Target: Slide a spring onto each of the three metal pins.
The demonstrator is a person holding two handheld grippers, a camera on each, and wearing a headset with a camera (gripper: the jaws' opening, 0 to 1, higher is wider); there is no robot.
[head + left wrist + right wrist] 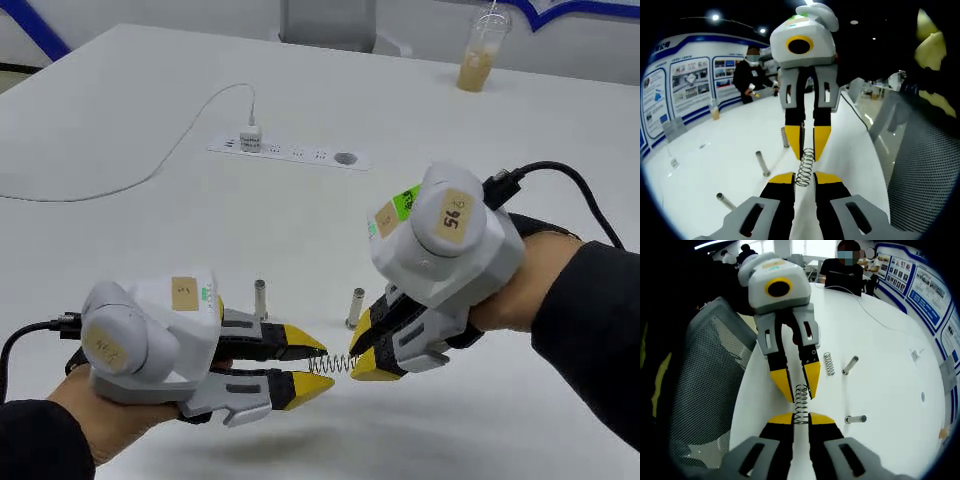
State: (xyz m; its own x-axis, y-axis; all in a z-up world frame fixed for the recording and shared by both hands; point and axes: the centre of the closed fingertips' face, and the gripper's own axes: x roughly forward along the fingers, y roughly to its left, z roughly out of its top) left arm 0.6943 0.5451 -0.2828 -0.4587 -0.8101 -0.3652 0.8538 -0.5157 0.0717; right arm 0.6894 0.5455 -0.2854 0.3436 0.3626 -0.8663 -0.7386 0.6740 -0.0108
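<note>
**Spring bridged between both grippers, short of the upright pins**

The spring (334, 363) hangs above the bench (300, 230) with its long axis level, running from the left gripper (318, 364) to the right gripper (355, 362). Each pair of jaws is drawn narrow and appears to pinch one end of it. Just beyond, toward the bench's far edge, the left-hand pin (260, 298) and the right-hand pin (356, 307) stand upright and bare. The spring's axis therefore lies crosswise to theirs, and I judge it must be tipped upright before it will slide on. The right gripper is nearer the right-hand pin.

Count: two springs, this one and a second spring (829, 363) beside the pins. There are two clear pins, plus a ribbed piece (785, 136) that may be a third; I cannot tell.
</note>
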